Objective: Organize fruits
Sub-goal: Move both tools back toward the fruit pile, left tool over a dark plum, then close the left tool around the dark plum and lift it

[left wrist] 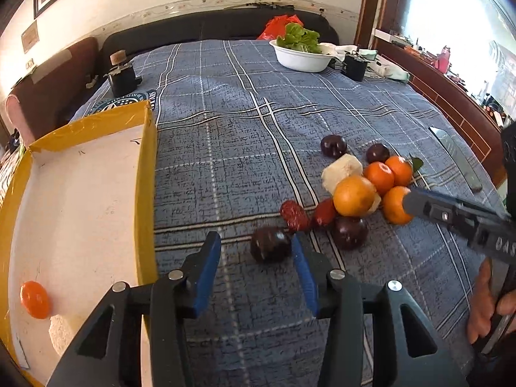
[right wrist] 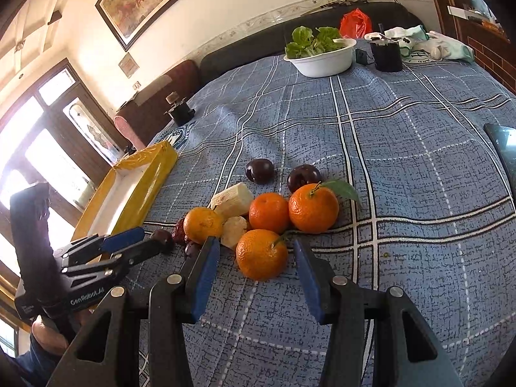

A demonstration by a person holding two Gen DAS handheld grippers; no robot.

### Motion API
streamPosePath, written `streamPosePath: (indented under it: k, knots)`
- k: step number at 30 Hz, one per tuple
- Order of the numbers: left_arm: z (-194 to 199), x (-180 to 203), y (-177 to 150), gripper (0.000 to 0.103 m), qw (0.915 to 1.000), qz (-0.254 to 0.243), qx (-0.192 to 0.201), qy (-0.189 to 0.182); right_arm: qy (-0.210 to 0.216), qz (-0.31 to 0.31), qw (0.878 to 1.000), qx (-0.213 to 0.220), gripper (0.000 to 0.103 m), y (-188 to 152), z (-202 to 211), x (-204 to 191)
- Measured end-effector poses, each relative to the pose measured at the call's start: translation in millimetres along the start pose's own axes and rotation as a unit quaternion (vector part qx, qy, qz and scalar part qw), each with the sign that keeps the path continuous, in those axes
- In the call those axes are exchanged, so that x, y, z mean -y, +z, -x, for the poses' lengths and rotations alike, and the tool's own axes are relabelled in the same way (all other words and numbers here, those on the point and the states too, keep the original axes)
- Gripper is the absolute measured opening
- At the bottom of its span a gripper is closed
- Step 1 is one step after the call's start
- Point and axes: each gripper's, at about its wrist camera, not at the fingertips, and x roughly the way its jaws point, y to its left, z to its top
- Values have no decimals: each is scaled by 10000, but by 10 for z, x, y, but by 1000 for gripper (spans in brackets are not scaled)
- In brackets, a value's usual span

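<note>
A pile of fruit lies on the blue checked cloth: several oranges, dark plums, red dates [left wrist: 294, 215] and pale peeled pieces [left wrist: 342, 171]. My left gripper [left wrist: 255, 238] is open, low over the cloth, with a dark plum [left wrist: 270, 245] just ahead between its tips, close to the right finger. My right gripper [right wrist: 254, 245] is open around the nearest orange [right wrist: 261, 254], with a gap on each side. One of its fingers [left wrist: 425, 206] shows over that orange [left wrist: 395, 204]. At the left is a yellow box [left wrist: 146, 161] holding an orange [left wrist: 34, 300] and a pale piece [left wrist: 59, 332].
A white bowl of lettuce [left wrist: 303, 59] stands at the far end, with a red bag [left wrist: 277, 25] behind it and two black devices [left wrist: 122, 77] [left wrist: 354, 64] to either side. A knife [left wrist: 458, 158] lies near the right edge. A hand [left wrist: 483, 306] holds the right gripper.
</note>
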Motion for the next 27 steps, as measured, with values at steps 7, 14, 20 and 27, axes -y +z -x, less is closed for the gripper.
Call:
streamPosePath:
  k: [7,14,20,27]
  knots:
    - [-152,128,4,39,9999,-30,-160,-45,-83,189,9997,-88,52,-17,-53,-57]
    - [-167,108,-53,27,9999,133,-19,-13,-215,212,9994,-171,48,-16,-126,-45]
    - [-168,67,-42,27,9994,261,19,-216,-257,299,9992,-120,39,-28,-128,-73]
    - [-151,44,-44,26,9988,348,68,-339,-222,331,9992,-14,39,-30,-77,-99]
